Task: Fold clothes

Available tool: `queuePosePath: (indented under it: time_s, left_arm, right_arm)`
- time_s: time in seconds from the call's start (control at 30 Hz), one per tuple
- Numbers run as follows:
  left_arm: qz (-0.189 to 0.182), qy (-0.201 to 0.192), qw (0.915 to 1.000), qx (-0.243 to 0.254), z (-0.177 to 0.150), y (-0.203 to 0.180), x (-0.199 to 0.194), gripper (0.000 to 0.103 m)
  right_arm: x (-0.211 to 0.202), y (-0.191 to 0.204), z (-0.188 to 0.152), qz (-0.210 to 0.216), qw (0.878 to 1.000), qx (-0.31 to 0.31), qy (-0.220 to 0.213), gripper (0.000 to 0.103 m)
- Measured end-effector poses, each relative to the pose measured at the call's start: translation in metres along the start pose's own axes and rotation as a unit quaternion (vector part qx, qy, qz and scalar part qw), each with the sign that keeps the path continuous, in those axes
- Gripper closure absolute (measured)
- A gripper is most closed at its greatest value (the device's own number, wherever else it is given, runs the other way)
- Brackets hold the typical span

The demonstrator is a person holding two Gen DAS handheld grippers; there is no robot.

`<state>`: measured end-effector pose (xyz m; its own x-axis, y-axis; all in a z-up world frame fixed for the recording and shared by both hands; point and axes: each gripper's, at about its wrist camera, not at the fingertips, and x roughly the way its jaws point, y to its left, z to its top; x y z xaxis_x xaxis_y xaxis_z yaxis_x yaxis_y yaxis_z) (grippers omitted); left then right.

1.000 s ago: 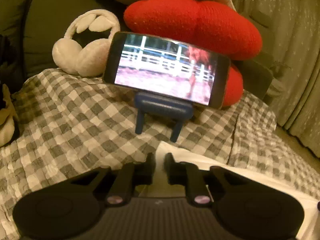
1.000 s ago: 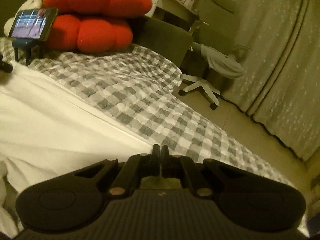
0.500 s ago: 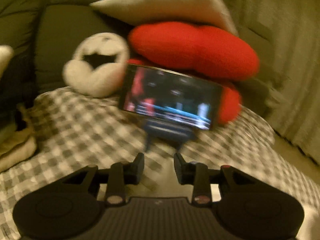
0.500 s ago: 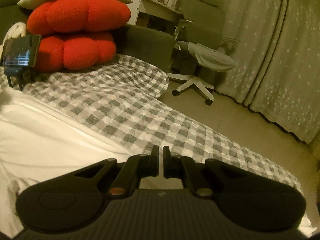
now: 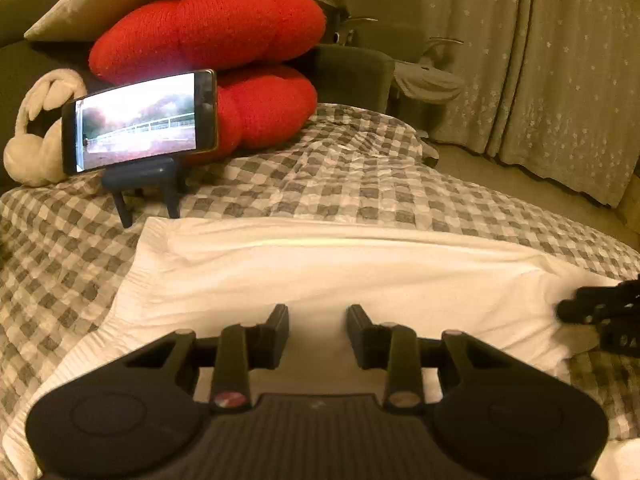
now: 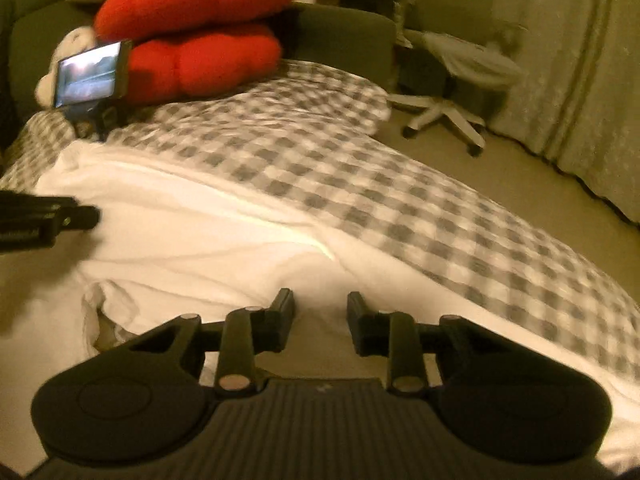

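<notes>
We hold both tongs above a white cloth garment (image 5: 340, 276) spread flat across a grey-and-white checked bed cover (image 5: 360, 188). Our left tongs (image 5: 318, 330) hover over the garment's near half with jaws parted wide and nothing between them; our right tongs (image 6: 320, 322) hang likewise gaping and empty over its right portion, and show in the left view as a dark shape at 3 o'clock. At 10 o'clock from the garment a smartphone with a lit screen (image 5: 140, 120) leans on a dark blue stand (image 5: 144, 186), backed by two red knitted cushions (image 5: 216, 28). A white office chair (image 6: 452, 92) stands on the floor at 1 o'clock in the right view.
</notes>
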<state>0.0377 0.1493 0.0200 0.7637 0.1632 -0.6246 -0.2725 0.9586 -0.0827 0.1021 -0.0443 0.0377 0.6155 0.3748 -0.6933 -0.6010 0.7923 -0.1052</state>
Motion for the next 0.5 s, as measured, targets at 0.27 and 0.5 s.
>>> queuePosePath:
  time_s: [0.27, 0.5]
  left_arm:
    - [-0.055, -0.028, 0.998, 0.015, -0.002, -0.019, -0.025, 0.063]
    - [-0.075, -0.015, 0.9958, 0.051, -0.009, -0.034, -0.021, 0.061]
  right_arm:
    - [-0.011, -0.037, -0.018, -0.02, 0.999, 0.031, 0.021, 0.073]
    - [-0.016, -0.041, -0.024, -0.006, 0.999, 0.024, 0.023, 0.1]
